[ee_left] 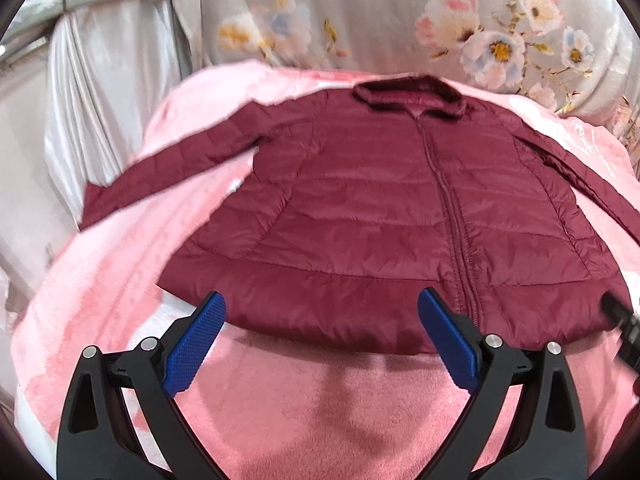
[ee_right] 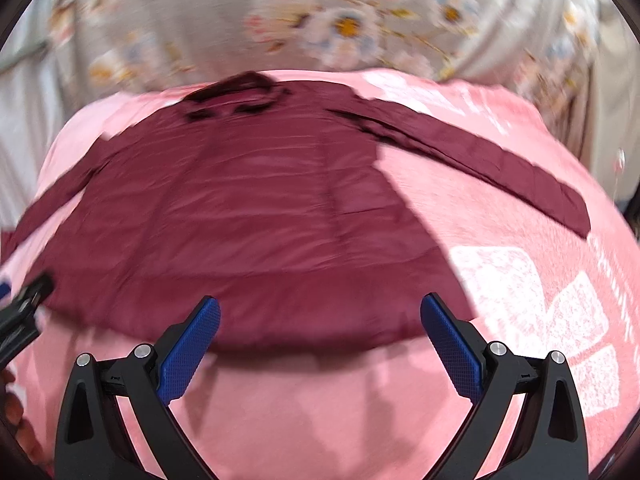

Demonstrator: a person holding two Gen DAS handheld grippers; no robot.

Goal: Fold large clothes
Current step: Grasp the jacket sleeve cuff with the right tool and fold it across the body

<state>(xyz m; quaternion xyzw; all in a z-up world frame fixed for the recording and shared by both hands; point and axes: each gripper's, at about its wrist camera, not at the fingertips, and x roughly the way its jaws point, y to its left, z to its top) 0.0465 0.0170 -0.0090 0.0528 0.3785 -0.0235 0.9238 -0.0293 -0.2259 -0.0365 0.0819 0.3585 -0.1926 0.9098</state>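
A maroon quilted jacket lies flat and zipped on a pink blanket, collar away from me, both sleeves spread out to the sides. My left gripper hangs open just over the jacket's near hem, left of the zip, holding nothing. In the right wrist view the same jacket fills the middle, blurred, with its right sleeve stretched diagonally. My right gripper is open above the hem near the jacket's right corner, with nothing between its blue pads.
A floral grey pillow or quilt is piled behind the collar. Silvery curtain fabric and a metal rail stand at the left. The pink blanket carries white printed patches. The other gripper's black tip shows at the right edge.
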